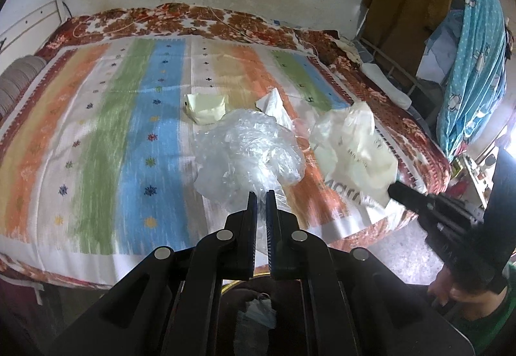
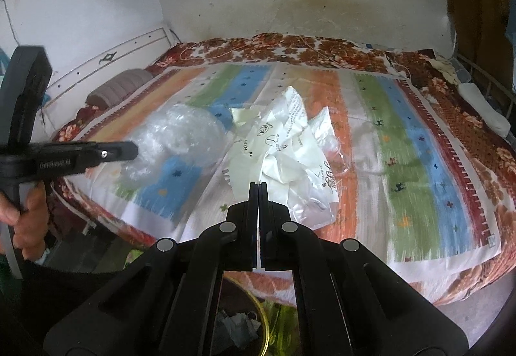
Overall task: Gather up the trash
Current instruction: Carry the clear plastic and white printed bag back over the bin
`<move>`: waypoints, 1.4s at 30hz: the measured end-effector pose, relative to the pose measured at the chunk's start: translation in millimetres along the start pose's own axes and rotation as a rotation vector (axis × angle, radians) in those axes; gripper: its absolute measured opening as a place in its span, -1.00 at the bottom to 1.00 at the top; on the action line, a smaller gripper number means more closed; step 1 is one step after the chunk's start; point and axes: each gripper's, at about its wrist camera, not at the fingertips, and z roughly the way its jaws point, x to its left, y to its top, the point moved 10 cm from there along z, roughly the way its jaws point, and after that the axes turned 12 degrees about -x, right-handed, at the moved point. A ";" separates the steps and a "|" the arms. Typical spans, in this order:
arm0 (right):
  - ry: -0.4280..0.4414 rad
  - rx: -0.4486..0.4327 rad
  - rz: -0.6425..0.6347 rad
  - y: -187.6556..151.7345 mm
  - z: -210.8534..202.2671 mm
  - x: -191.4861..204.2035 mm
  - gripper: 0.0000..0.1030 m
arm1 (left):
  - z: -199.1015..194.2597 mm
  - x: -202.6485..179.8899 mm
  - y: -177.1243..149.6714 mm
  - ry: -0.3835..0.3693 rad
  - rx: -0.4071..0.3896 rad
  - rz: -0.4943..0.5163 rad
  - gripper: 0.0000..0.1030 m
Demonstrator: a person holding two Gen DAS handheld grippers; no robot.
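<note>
A crumpled clear plastic bag [image 1: 248, 152] hangs from my left gripper [image 1: 262, 194], whose jaws are shut on its near edge just above the striped bed cover [image 1: 106, 143]. The bag also shows in the right wrist view [image 2: 180, 136], with the left gripper [image 2: 133, 151] at its edge. My right gripper [image 2: 258, 185] is shut on a white printed plastic bag [image 2: 290, 156]; it also shows in the left wrist view [image 1: 351, 146], with the right gripper [image 1: 391, 189] at its edge. A pale yellow wrapper [image 1: 204, 107] and a small white bag [image 1: 274, 106] lie farther back.
A bin with a gold rim [image 2: 262, 323] holding trash stands below the grippers at the bed's foot. A grey pillow [image 1: 19, 78] lies at the bed's left. A blue curtain [image 1: 474, 59] and a cluttered rack [image 1: 396, 72] stand to the right.
</note>
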 end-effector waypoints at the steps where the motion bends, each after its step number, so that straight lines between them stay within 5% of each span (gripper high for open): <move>1: 0.005 -0.003 -0.001 -0.7 -2.9 2.5 -1.00 | -2.2 -0.1 -0.1 -0.001 -0.002 -0.006 -0.91; 18: 0.017 0.044 -0.010 -30.6 -30.8 23.4 -1.00 | -38.7 -15.6 -7.5 0.006 -0.055 0.037 -0.91; 42: 0.079 0.123 0.015 -92.0 -58.2 57.7 -1.00 | -68.8 -20.6 -61.4 0.057 -0.004 -0.047 -0.92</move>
